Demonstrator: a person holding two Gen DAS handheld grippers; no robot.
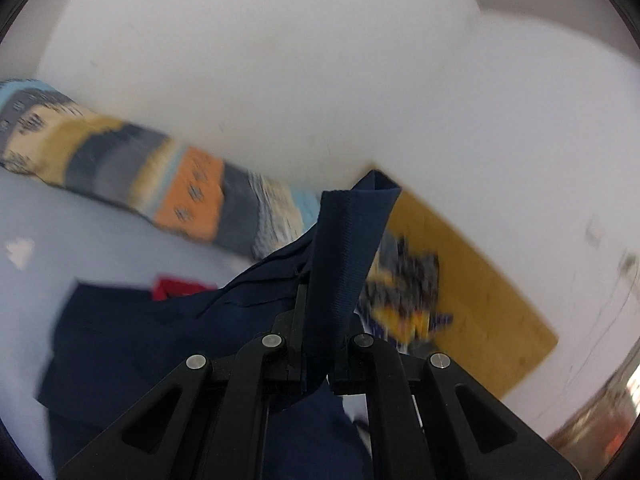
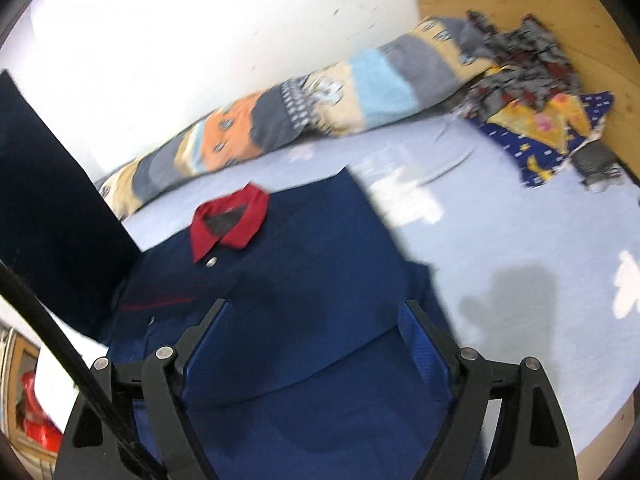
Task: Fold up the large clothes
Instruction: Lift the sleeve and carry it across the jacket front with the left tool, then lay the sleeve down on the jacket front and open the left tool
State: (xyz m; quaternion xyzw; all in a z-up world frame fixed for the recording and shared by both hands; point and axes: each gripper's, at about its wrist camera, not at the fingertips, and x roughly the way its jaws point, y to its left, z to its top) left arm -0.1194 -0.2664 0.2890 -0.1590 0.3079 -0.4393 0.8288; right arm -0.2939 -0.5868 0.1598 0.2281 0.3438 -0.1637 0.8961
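The left gripper [image 1: 320,320] clamps the navy shirt's [image 2: 304,248] sleeve cuff [image 1: 352,232]; the right gripper [image 2: 312,320] hovers wide above it.

Both wrist cams close above bed [image 2: 520,248]; share bolster [image 1: 192,196]

One navy shirt [image 2: 320,240], one striped bolster [image 2: 304,104], one patterned cloth heap [image 2: 532,92].

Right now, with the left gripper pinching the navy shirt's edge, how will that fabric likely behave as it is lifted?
Probably floppy: the navy shirt lies flat on the bed, and the ribbed strip in the left gripper creases and drapes from the shut jaws. Likely light, since a small pinch carries it. The red collar looks somewhat stiffer, holding its shape.
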